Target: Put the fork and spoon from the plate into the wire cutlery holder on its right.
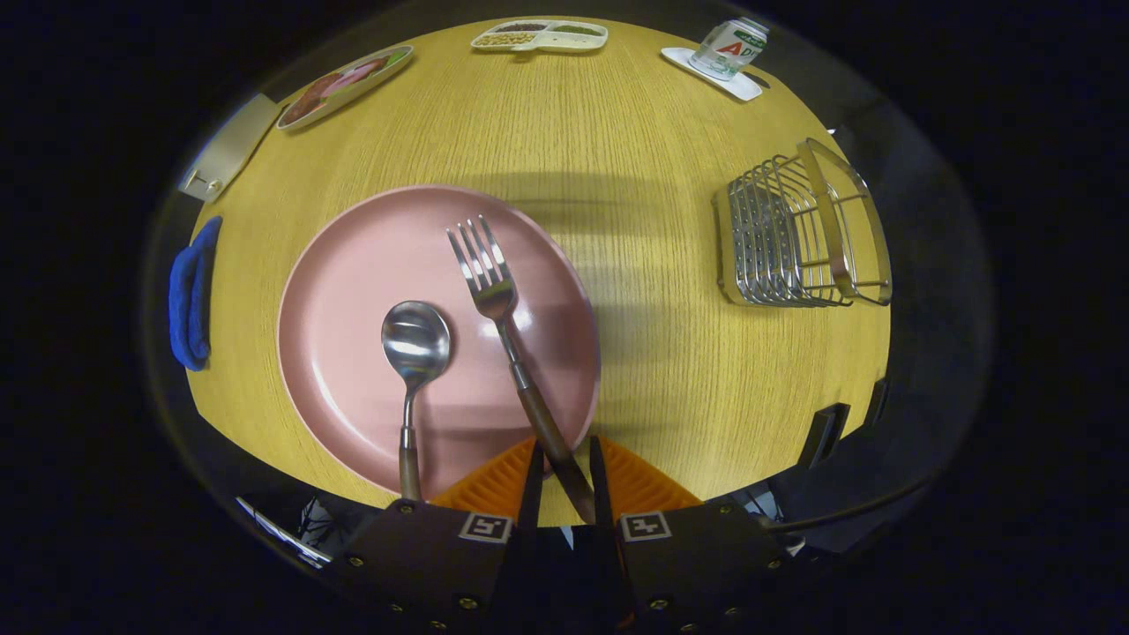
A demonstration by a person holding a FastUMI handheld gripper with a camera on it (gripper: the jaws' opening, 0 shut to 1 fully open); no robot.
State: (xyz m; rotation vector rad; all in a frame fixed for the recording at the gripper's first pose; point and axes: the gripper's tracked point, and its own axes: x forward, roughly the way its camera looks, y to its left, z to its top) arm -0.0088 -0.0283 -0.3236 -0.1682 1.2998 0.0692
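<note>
1. Wood-grain table (617,159) carries a round, glossy pink plate (353,291).
2. Claw (564,476) pinches the fork (494,291) by its brown handle.
3. Steel spoon (414,344) lies on the plate.
4. Wire cutlery holder (798,234) stands right, well apart.

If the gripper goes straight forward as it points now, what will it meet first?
The fork: its handle already lies between the gripper fingers, which look closed on it. Beyond lies the pink plate, though depth is hard to judge.
</note>
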